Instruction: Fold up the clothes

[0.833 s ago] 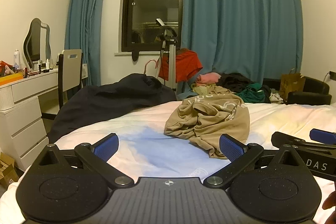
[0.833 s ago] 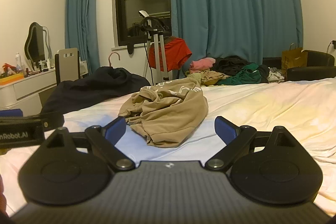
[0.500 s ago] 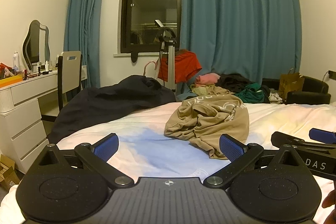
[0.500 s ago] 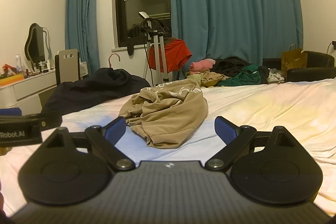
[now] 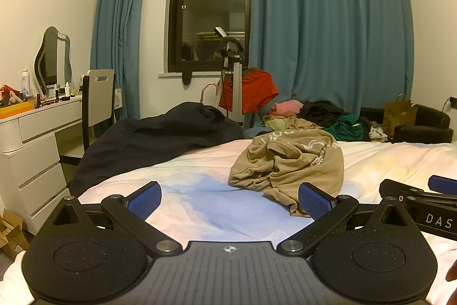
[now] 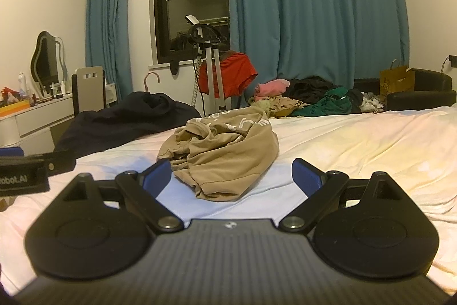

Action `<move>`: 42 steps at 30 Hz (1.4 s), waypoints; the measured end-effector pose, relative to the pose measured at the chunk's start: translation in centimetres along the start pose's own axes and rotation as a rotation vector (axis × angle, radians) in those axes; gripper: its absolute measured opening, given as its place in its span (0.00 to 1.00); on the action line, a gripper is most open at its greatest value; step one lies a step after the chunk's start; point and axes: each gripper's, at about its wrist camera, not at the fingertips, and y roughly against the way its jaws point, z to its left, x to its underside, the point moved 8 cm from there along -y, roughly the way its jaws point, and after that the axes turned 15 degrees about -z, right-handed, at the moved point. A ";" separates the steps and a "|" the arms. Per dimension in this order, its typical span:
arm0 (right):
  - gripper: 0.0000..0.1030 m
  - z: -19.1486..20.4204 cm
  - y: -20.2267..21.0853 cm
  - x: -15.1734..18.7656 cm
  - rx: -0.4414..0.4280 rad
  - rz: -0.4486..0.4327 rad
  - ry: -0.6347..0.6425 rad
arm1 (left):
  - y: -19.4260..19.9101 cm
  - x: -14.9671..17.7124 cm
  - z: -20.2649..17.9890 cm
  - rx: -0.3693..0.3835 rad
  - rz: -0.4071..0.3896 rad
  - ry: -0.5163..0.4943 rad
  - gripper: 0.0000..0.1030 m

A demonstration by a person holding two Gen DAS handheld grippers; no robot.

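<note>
A crumpled tan garment with white print [image 5: 288, 162] lies in a heap on the white bed [image 5: 200, 207]; it also shows in the right wrist view [image 6: 222, 150]. My left gripper [image 5: 230, 199] is open and empty, hovering over the sheet in front of and left of the heap. My right gripper [image 6: 231, 176] is open and empty, with the near edge of the garment between its blue pads. The right gripper's side shows at the right edge of the left wrist view [image 5: 422, 205]. The left gripper's side shows at the left edge of the right wrist view [image 6: 28, 170].
A dark garment [image 5: 160, 136] lies on the bed's far left. A pile of clothes [image 5: 314, 119] sits past the bed by the teal curtains [image 5: 328, 33]. A red garment hangs on a stand [image 5: 251, 93]. A white dresser [image 5: 31, 150] and chair [image 5: 97, 102] stand left.
Both views have tilted slightly, with the garment a touch lower in frame. Both grippers stay open and nothing was taken hold of.
</note>
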 end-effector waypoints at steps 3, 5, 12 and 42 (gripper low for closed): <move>0.90 -0.1 0.0 0.0 0.007 0.004 -0.003 | 0.0 0.0 0.1 0.000 -0.001 -0.003 1.00; 0.90 -0.1 0.0 -0.3 0.015 0.000 0.000 | 0.1 -0.1 0.1 0.001 -0.001 -0.004 1.00; 0.90 0.0 0.4 -1.5 0.025 -0.035 0.000 | 0.4 -0.6 0.5 0.012 -0.013 0.021 1.00; 0.90 -0.2 4.7 -8.6 0.040 -0.129 -0.188 | 2.0 -0.2 0.2 -0.026 0.020 -0.022 1.00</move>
